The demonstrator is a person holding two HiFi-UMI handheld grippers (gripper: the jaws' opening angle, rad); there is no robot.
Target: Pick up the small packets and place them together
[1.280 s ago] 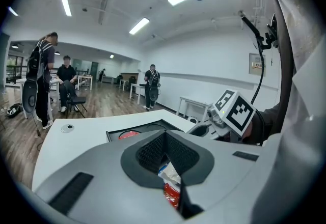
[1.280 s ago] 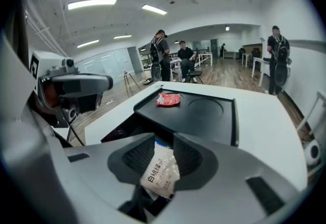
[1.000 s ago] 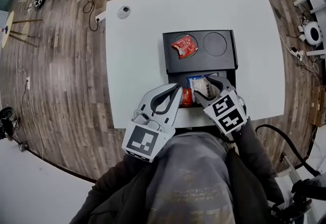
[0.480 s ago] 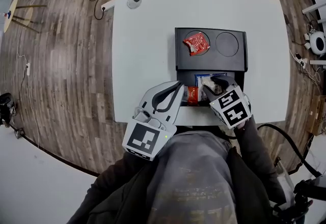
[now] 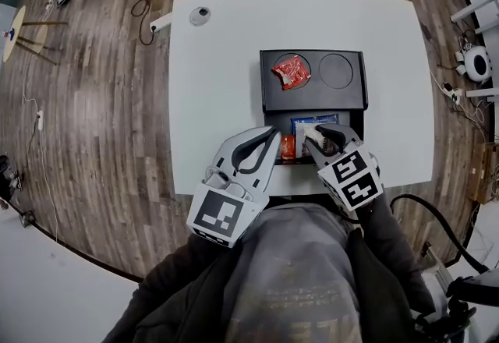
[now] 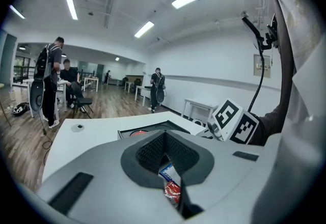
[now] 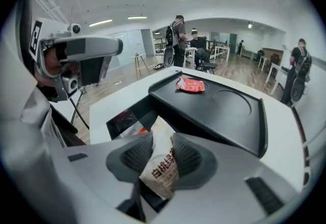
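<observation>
A black tray [image 5: 352, 97] sits on the white table [image 5: 218, 76]. One red packet [image 5: 290, 71] lies in its left round recess, also seen as the red packet [image 7: 191, 84]. In the tray's near compartment lie an orange-red packet [image 5: 286, 148] and a blue packet [image 5: 301, 124]. My right gripper [image 5: 315, 136] reaches down into that compartment. Its jaws have just been closing and now pinch a white packet [image 7: 162, 167] between the pads [image 7: 133, 157]. My left gripper [image 5: 273, 133] hovers beside it at the compartment's left end, shut and holding nothing.
A small round grey object [image 5: 199, 15] lies at the table's far left corner, with a white power strip [image 5: 160, 22] by that edge. The tray's right round recess [image 5: 335, 69] holds nothing. People stand in the room behind the table [image 6: 51, 83].
The right gripper's fingers have come together on the white packet in the near compartment. The left gripper has stayed where it was.
</observation>
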